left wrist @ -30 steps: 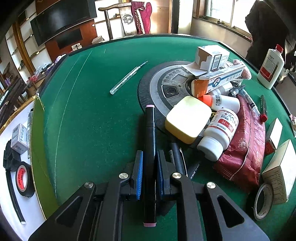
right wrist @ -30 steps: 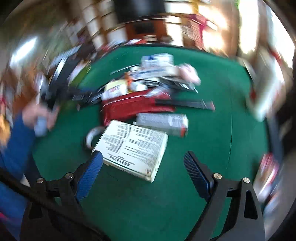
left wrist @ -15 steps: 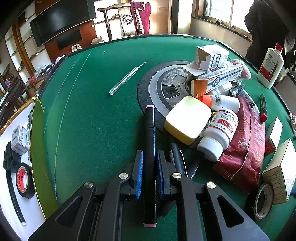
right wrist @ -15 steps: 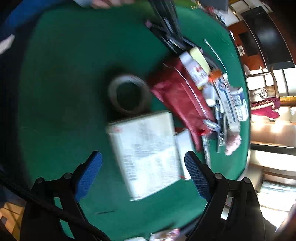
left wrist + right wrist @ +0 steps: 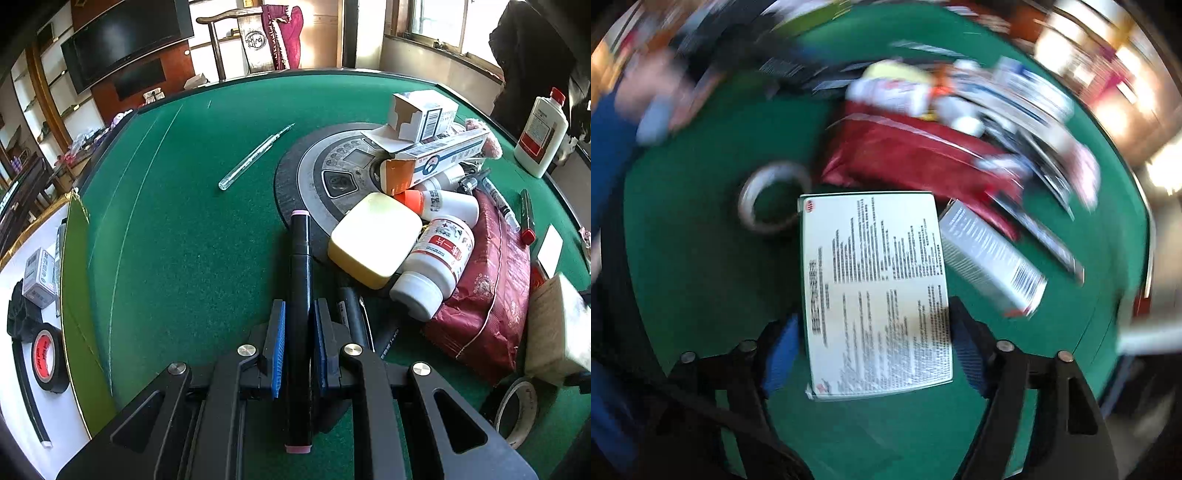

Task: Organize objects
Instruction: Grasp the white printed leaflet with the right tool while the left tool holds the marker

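In the left wrist view my left gripper (image 5: 299, 325) is shut on a black marker (image 5: 300, 266) with pink ends, held just above the green table (image 5: 177, 236). In the right wrist view, which is blurred, my right gripper (image 5: 873, 332) points down over a flat white printed box (image 5: 875, 288) lying on the felt. Its jaws are closing, one on each long side of the box, and a thin gap still shows at the left pad. The same box (image 5: 554, 325) shows blurred at the right edge of the left wrist view.
A pile lies right of the marker: a yellow case (image 5: 373, 240), white bottles (image 5: 436, 262), a red pouch (image 5: 484, 295), cartons (image 5: 432, 162) and pens on a round grey panel (image 5: 325, 173). A tape roll (image 5: 772, 199) and a long carton (image 5: 990, 266) flank the box. A clear pen (image 5: 255, 157) lies alone.
The right gripper swung round, came down over the white box and its jaws narrowed around it. The left gripper and its marker stayed still.
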### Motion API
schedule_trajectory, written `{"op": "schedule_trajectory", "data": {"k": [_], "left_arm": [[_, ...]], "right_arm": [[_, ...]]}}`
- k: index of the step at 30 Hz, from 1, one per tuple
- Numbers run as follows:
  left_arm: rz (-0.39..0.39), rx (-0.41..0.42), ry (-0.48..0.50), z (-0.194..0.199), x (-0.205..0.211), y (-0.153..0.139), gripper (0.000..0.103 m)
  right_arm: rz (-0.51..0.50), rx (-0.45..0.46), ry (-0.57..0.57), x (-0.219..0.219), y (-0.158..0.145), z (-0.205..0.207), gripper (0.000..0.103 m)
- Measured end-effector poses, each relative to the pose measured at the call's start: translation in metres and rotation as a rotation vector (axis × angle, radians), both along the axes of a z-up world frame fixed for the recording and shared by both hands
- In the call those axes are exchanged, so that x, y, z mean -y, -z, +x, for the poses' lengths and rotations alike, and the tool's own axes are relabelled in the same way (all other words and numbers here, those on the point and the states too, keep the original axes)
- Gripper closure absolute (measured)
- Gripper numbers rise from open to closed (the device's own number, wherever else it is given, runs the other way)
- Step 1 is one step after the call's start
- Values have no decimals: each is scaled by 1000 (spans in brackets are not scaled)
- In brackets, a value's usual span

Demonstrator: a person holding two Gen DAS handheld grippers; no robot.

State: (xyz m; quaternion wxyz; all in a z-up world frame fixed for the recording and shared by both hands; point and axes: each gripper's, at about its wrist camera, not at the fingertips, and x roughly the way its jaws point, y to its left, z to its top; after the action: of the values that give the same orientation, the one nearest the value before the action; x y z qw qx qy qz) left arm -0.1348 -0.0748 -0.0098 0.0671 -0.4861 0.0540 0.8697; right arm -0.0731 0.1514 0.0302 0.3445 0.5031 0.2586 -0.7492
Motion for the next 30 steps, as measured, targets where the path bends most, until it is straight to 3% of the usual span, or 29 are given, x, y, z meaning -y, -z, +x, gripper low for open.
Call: {"op": "schedule_trajectory", "data": {"k": [2,4,7,12,16,18,30], "left_arm": [[26,9,-2,0,2,-1,91],[40,10,-6,-1,4,-2,91],[79,6,-1,0,7,-7,91],[79,-53,-7,7,8,-21,91],[59,-97,-20,10,7,-28,91],[47,-118,-21,12,3,-30,91],[22,-132,27,20,-14,-35,91]], "right_arm": [[-156,40,150,-19,-10,4,32],[-276,64,228,-31,-20,11,32],[-418,45,317,-41,-36,19,32],[-596,12,443,-34,-44,-4,31],[-631,-18,495,-5,-33,-7,31],[-588,-83,497,16,-26,-3,31],[-583,-39,525,4,-2,-22,31]]}}
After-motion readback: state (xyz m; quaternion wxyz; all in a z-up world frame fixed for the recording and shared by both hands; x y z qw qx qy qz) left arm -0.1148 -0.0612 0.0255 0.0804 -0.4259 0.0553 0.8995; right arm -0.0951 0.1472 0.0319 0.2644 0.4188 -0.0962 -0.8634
